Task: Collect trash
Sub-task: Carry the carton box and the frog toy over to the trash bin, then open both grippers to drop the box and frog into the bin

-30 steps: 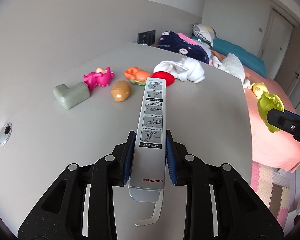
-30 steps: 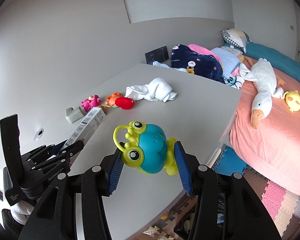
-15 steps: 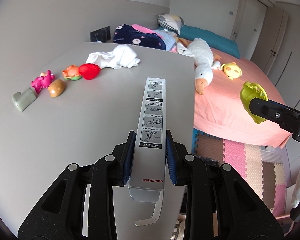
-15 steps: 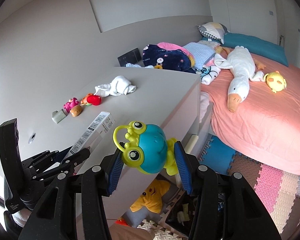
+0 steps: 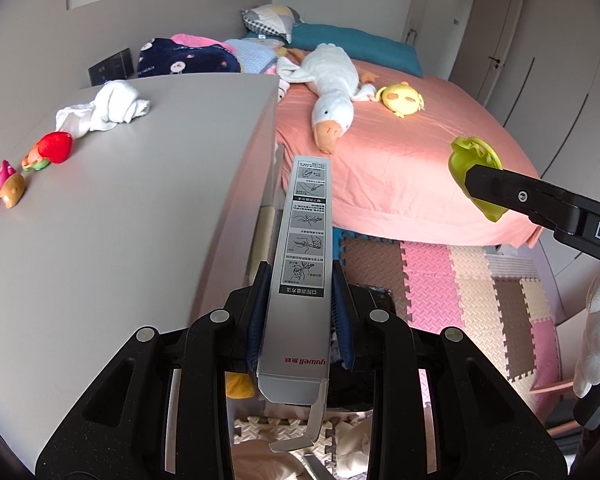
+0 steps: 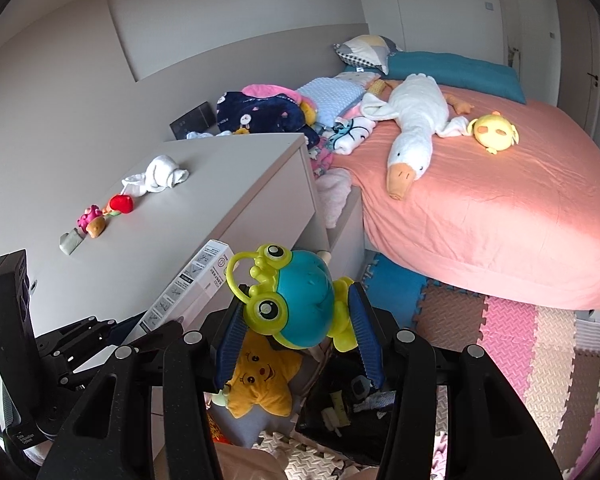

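My left gripper (image 5: 298, 312) is shut on a long grey cardboard box (image 5: 300, 280) with printed instruction pictures, held out past the right edge of the grey dresser top (image 5: 140, 216). The box also shows in the right wrist view (image 6: 188, 284). My right gripper (image 6: 294, 320) is shut on a blue and yellow-green frog toy (image 6: 296, 304), held above the floor beside the dresser. Its toy tip shows in the left wrist view (image 5: 474, 172). A black bin (image 6: 340, 412) with scraps in it sits on the floor below the right gripper.
On the dresser lie a white cloth (image 5: 104, 110), a red toy (image 5: 54, 146) and small animal toys (image 5: 4, 190). A pink bed (image 6: 480, 208) holds a plush goose (image 6: 412, 140). A yellow star plush (image 6: 260, 384) lies below. Foam mats (image 5: 460, 288) cover the floor.
Both grippers have swung right and away from the dresser top, carrying the box and the frog toy out over the floor beside the bed. The dresser toys have slid to the left of view.
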`<state>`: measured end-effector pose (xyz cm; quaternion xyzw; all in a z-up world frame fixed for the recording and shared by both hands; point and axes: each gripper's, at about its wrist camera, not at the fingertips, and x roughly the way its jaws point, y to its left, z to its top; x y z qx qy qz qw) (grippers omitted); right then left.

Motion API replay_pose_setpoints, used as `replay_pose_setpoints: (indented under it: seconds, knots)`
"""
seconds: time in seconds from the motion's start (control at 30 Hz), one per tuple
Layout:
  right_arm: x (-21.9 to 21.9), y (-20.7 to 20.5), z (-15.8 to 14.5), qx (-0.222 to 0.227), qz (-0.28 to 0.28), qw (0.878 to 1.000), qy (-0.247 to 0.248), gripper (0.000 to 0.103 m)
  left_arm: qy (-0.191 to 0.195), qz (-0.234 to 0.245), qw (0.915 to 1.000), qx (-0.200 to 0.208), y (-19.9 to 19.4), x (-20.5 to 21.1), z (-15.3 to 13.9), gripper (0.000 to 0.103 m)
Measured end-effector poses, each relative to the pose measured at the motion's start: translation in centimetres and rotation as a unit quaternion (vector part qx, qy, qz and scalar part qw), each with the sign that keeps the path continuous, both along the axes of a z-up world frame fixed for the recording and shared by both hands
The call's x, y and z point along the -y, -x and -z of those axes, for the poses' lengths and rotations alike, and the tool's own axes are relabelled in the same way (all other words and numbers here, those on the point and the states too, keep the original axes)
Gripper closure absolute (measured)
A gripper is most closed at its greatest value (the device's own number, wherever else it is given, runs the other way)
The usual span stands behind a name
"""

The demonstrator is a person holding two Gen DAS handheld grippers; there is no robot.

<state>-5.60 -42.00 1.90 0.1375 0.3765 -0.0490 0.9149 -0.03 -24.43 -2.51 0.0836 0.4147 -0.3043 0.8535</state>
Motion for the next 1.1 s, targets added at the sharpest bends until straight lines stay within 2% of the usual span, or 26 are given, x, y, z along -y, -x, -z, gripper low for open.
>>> replay_pose_setpoints:
  seconds: [0.27, 0.3, 0.33, 0.37, 0.4, 0.43, 0.5, 0.63, 0.77, 1.1]
  knots:
    - [3.0, 1.7, 1.2, -0.016, 0.044, 0.999, -0.010, 0.051, -0.013, 0.049, 0.9987, -0.011, 2.0, 2.9, 1.1, 0.073]
    - [3.3, 1.8, 1.4, -0.022, 0.052, 0.998, -0.008, 0.045, -0.013, 0.058, 0.9982, -0.011, 2.3, 3.1, 1.2, 0.073]
    - [3.7, 2.0, 1.4, -0.027, 0.069, 0.997, -0.001, 0.039, -0.016, 0.060, 0.9981, -0.008, 2.5, 3.3, 1.2, 0.062]
    - [4.0, 2.2, 1.3, -0.028, 0.090, 0.995, 0.009, 0.027, -0.019, 0.056, 0.9982, -0.001, 2.8, 3.4, 1.1, 0.033]
    - [4.3, 2.5, 1.1, -0.023, 0.107, 0.994, 0.020, 0.024, -0.021, 0.051, 0.9984, 0.012, 3.0, 3.4, 0.9, 0.019]
    - [4.5, 2.8, 0.9, -0.015, 0.115, 0.993, 0.025, 0.024, -0.017, 0.047, 0.9983, 0.031, 3.4, 3.3, 0.6, 0.012]
    - [4.9, 3.2, 0.6, -0.008, 0.122, 0.992, 0.025, 0.024, -0.012, 0.048, 0.9976, 0.047, 4.0, 3.2, 0.0, 0.012]
    - [4.9, 3.5, 0.5, -0.002, 0.121, 0.992, 0.022, 0.024, -0.005, 0.046, 0.9979, 0.045, 3.9, 2.9, -0.6, 0.012]
    - [4.3, 3.1, 0.5, -0.003, 0.112, 0.993, 0.022, 0.024, -0.014, 0.042, 0.9976, 0.054, 3.8, 2.5, -1.0, 0.012]
    - [0.9, 1.7, -0.4, 0.020, 0.059, 0.998, 0.009, 0.024, -0.010, 0.005, 0.9981, 0.061, 2.6, -0.3, -2.0, 0.012]
